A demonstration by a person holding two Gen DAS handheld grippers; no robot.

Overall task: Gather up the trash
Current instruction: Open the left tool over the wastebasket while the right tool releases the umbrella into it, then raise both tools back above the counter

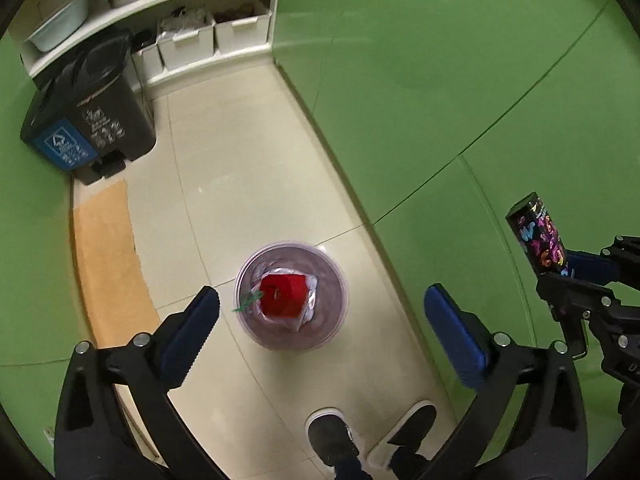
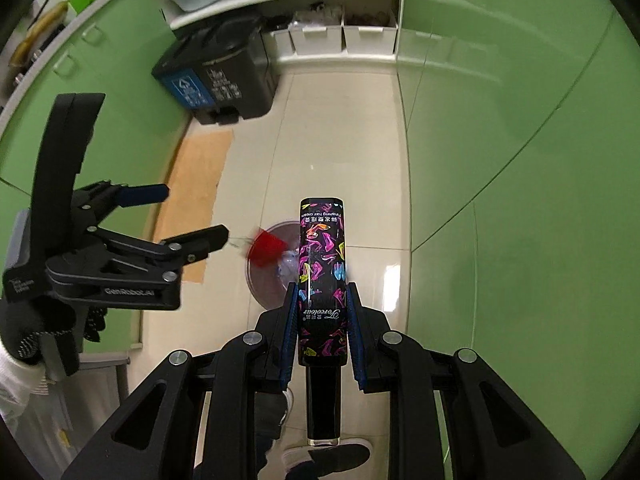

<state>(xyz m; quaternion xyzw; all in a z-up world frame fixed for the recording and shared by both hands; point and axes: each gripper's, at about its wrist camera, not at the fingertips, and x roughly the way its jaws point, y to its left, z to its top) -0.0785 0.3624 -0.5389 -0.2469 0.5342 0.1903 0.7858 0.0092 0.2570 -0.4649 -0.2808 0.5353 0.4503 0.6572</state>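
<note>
A small purple waste bin [image 1: 291, 295] stands on the tiled floor, with a red wrapper [image 1: 285, 294] and crumpled clear plastic inside. My left gripper [image 1: 322, 312] is open and empty, held above the bin. My right gripper [image 2: 322, 300] is shut on a black hair-cream tube [image 2: 322, 276] with bright shoe prints, held above the bin [image 2: 267, 280]. The tube also shows at the right of the left wrist view [image 1: 538, 238]. The left gripper shows at the left of the right wrist view [image 2: 192, 216].
A black two-part pedal bin with a blue recycling label [image 1: 86, 112] stands at the far left by white shelves [image 1: 208, 40] with storage boxes. Green cabinets [image 1: 440, 80] line both sides. A tan mat [image 1: 106, 256] lies on the floor. The person's shoes [image 1: 332, 436] are below.
</note>
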